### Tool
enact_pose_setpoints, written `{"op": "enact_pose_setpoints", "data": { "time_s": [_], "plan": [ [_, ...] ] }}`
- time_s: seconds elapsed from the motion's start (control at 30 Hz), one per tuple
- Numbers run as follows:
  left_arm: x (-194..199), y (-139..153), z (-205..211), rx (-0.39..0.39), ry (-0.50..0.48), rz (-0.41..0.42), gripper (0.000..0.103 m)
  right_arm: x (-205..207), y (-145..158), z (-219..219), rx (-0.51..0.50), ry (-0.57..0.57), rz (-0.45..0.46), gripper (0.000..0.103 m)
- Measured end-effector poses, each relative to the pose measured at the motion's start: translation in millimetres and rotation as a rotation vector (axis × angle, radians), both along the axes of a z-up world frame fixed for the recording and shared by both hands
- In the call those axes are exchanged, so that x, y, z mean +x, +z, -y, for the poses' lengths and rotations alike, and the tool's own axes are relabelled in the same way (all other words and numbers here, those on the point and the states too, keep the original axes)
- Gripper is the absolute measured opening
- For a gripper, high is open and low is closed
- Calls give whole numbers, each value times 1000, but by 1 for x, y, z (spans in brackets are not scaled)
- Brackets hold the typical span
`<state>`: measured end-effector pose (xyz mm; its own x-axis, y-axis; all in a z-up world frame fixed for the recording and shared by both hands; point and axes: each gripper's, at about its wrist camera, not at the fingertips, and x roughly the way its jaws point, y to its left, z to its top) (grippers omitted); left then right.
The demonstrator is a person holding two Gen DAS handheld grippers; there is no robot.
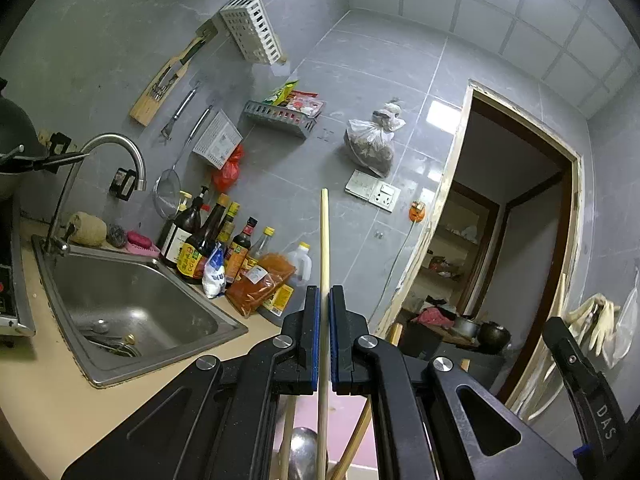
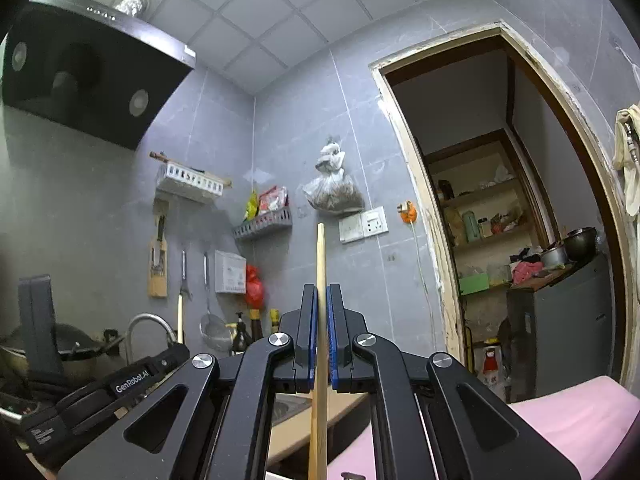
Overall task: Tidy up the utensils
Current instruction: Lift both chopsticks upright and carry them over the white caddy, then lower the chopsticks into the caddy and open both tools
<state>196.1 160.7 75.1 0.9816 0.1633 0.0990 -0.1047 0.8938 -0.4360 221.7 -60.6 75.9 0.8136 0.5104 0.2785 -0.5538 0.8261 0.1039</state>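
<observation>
"DAS" in white letters down the black right gripper (image 1: pixel 588 392) body at the frame edge; "GenRobot.AI" on the black left gripper (image 2: pixel 120 384) body. Bottle labels unreadable.

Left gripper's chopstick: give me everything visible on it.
The chopstick is one pale stick, wood or bamboo by its look, plain and straight. The left tongs are shut on it, blue pads pressing both sides. It runs along the tongs, one blunt end reaching past the tips toward the tiled wall, the other running down out of frame. Nothing else visibly touches it.
</observation>
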Motion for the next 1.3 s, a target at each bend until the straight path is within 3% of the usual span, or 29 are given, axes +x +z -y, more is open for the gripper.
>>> {"op": "enact_pose_setpoints", "data": {
  "time_s": [0.47,0.7,1.0,1.3],
  "plan": [
    [2,-19,2,1,-11,19,2,5,-16,-7,-46,-26,-33,3],
    [-5,-22,20,97,37,58,2,5,-22,-7,-64,-25,-46,3],
    [-7,-29,33,180,27,55,3,2,-26,-11,-86,-19,-45,4],
    [-5,-30,35,191,-28,46,7,2,-28,-11,-94,-9,-50,5]
  ]
}}
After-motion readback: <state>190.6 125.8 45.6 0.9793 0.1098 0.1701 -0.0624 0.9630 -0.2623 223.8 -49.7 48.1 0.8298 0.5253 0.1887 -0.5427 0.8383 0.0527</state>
